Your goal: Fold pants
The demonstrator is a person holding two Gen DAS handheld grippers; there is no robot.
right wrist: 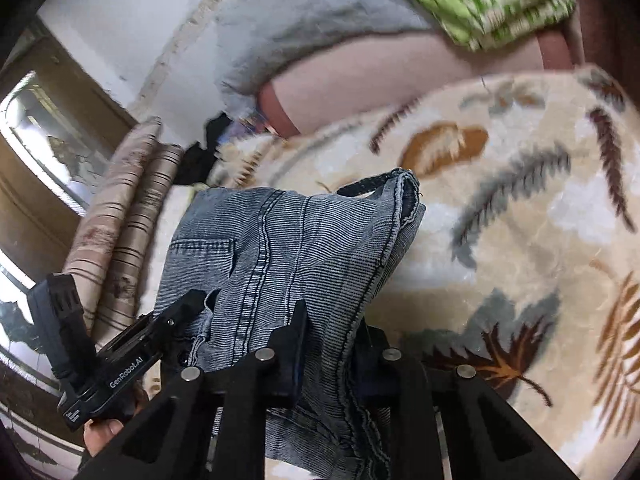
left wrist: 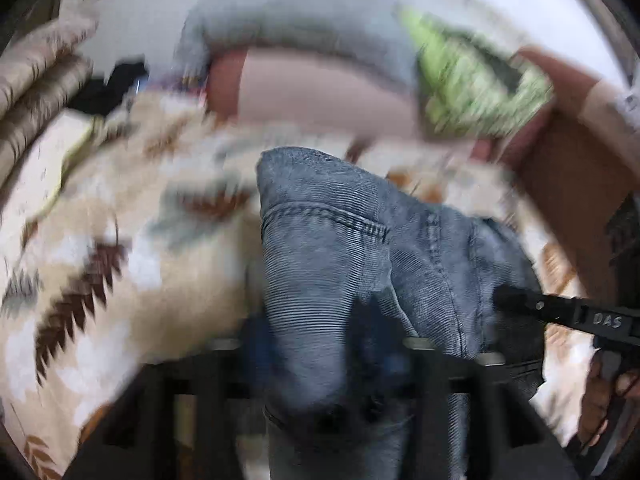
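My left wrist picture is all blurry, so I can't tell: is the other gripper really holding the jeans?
Observer: Yes. In the right wrist view the right gripper has both fingers pinched on a bunched fold of the jeans.
Operator: What's past the striped cushions on the left?
Observer: Beyond the striped cushions there's a brown wooden frame with bright glass in it, probably a window.
Operator: Can you see my gripper too?
Observer: Yes. The left gripper reaches the jeans from the left, and its side reads "GenRobot.AI".
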